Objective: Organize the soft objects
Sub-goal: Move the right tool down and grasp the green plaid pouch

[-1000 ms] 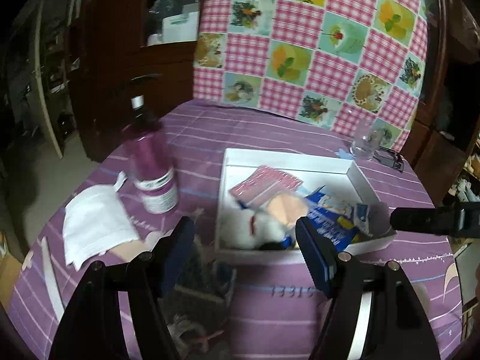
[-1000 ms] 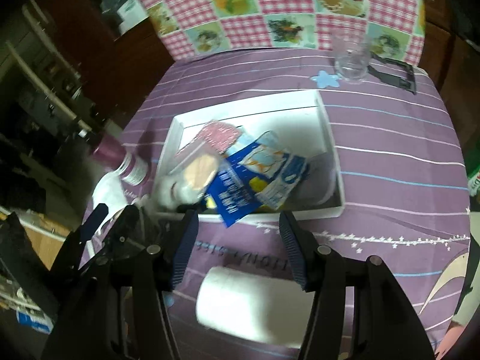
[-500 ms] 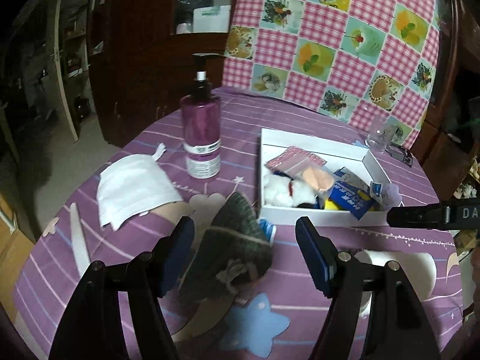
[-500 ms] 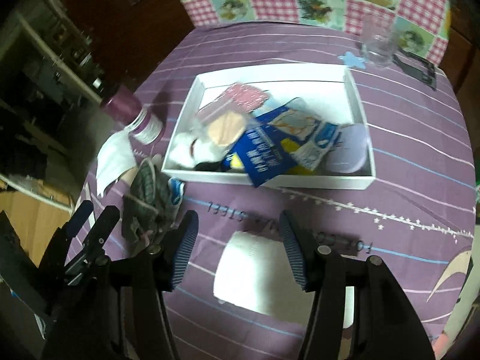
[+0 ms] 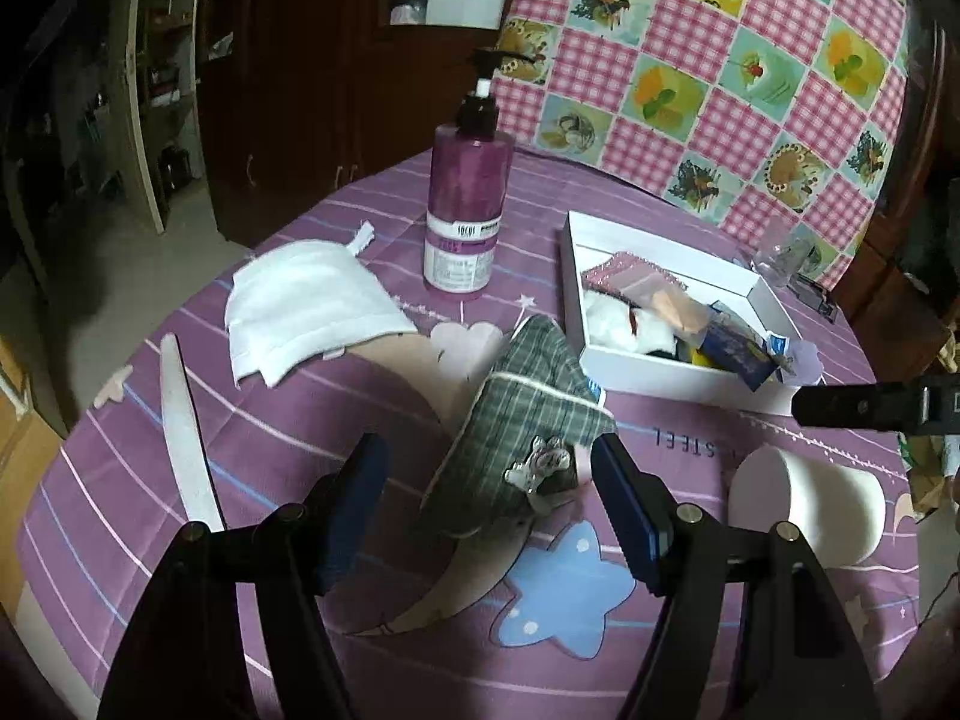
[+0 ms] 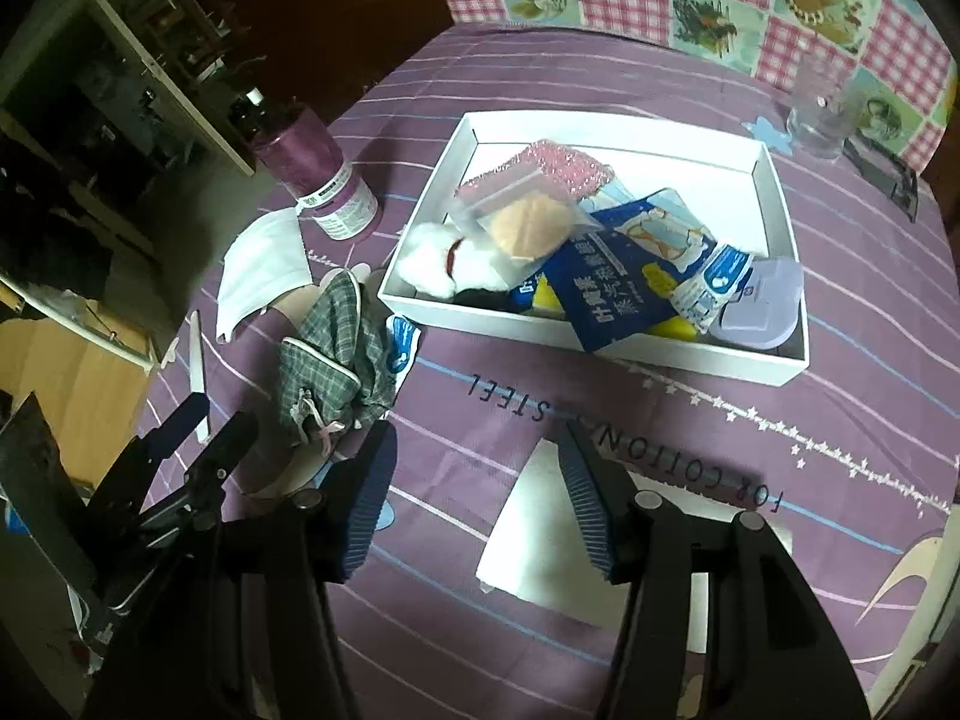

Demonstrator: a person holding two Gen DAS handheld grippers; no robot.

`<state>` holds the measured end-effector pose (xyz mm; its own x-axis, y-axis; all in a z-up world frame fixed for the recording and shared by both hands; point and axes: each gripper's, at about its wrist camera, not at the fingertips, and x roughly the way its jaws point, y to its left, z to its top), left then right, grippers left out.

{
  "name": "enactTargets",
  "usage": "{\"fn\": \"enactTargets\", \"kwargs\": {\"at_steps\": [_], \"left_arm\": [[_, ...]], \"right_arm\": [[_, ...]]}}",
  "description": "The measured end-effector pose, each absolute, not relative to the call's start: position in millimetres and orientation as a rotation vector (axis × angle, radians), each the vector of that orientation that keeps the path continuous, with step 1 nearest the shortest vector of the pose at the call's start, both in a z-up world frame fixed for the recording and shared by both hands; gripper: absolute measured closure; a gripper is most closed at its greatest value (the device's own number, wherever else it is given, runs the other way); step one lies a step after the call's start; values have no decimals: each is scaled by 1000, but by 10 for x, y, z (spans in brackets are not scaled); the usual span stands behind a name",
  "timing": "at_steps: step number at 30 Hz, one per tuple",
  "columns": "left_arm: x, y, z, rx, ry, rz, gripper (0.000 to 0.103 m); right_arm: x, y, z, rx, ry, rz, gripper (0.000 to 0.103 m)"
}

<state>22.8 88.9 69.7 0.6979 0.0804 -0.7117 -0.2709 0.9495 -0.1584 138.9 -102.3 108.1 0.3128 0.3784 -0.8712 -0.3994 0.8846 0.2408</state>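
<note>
A green plaid pouch [image 5: 528, 414] [image 6: 327, 348] with a small bow lies on the purple cloth left of the white box [image 5: 678, 375] [image 6: 600, 339]. The box holds a pink cloth, a bagged sponge, white fluff, blue packets and a lilac case. My left gripper [image 5: 489, 471] [image 6: 207, 429] is open, and the pouch's near end lies just in front of its tips, untouched. A white roll [image 5: 810, 510] [image 6: 540, 546] rests in front of the box. My right gripper [image 6: 477, 471] is open above the roll with nothing in it. Its finger [image 5: 870, 405] shows at the right edge.
A purple pump bottle [image 5: 468, 204] [image 6: 324, 180] stands behind a white folded cloth [image 5: 306, 306] [image 6: 264, 264]. A thin white strip [image 5: 186, 432] lies near the table's left edge. A glass [image 6: 822, 120] and a dark object stand at the back right. A checked chair back rises behind.
Both grippers drew back from the box toward the table's near side. The plaid pouch came fully into the left view, and the white roll slid under the right fingers. Jaws kept their width.
</note>
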Motion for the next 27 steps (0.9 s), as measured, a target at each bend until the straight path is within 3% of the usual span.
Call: {"fn": "enactTargets", "kwargs": {"at_steps": [27], "left_arm": [[71, 1165, 552, -333, 756, 177, 32]], "right_arm": [[1341, -728, 944, 37, 1139, 623, 50]]}}
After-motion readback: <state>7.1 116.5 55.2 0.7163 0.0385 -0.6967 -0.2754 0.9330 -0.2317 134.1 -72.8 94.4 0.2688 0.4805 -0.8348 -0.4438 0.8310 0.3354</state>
